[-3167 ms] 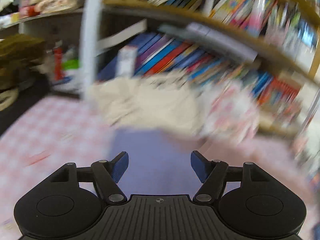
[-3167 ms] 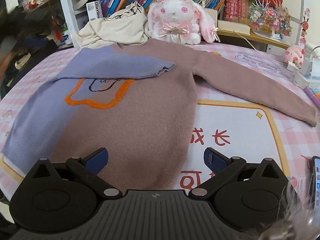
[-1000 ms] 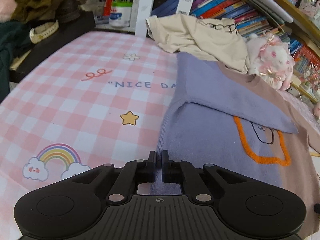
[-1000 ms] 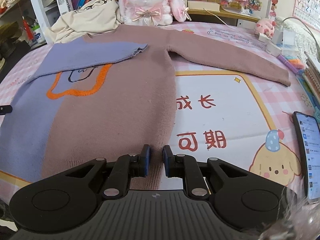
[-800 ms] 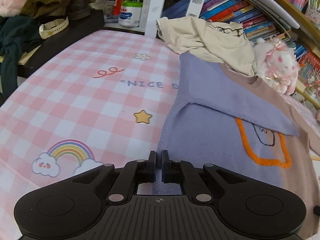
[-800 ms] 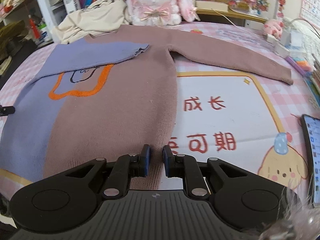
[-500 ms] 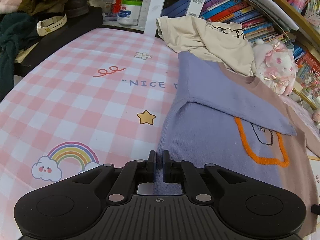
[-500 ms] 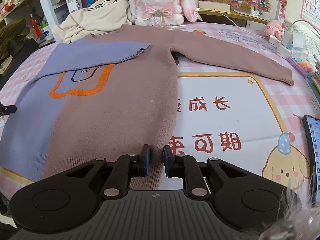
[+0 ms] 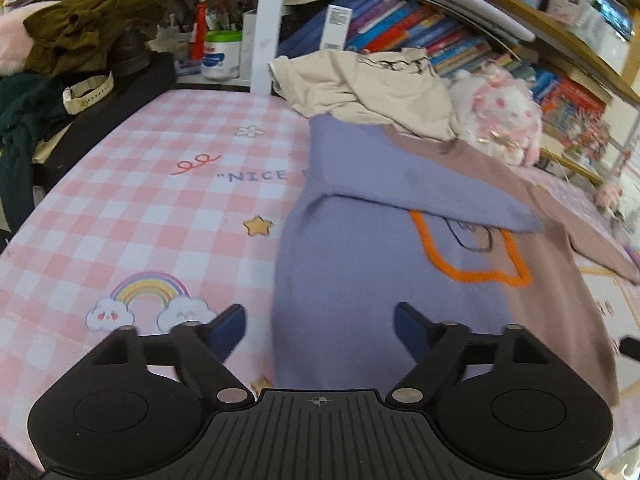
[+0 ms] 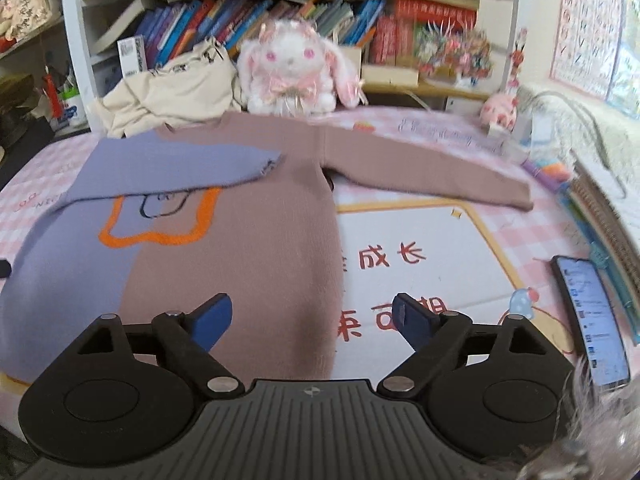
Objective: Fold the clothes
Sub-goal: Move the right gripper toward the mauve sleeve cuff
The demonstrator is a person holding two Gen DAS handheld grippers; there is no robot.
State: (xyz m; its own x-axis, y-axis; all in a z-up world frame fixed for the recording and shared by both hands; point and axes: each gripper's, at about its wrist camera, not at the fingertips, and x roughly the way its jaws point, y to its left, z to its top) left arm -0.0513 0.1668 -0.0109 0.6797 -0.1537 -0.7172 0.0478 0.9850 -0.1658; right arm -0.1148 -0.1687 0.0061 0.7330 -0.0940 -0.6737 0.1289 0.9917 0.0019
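A purple and brown sweater (image 10: 248,248) with an orange outline lies flat on the pink checked table cover (image 9: 132,208). Its purple sleeve (image 10: 176,168) is folded across the chest; the brown sleeve (image 10: 432,176) stretches out to the right. My left gripper (image 9: 320,326) is open above the sweater's purple hem (image 9: 360,320), holding nothing. My right gripper (image 10: 312,318) is open above the brown hem (image 10: 280,340), holding nothing.
A cream garment (image 10: 176,92) and a plush rabbit (image 10: 296,68) lie at the table's back under bookshelves (image 10: 280,12). A phone (image 10: 592,316) and notebooks (image 10: 600,216) lie at the right. Dark clothes (image 9: 48,80) pile at the left.
Both grippers were shut at the sweater's bottom hem and have opened. The sweater has been let go and lies flat.
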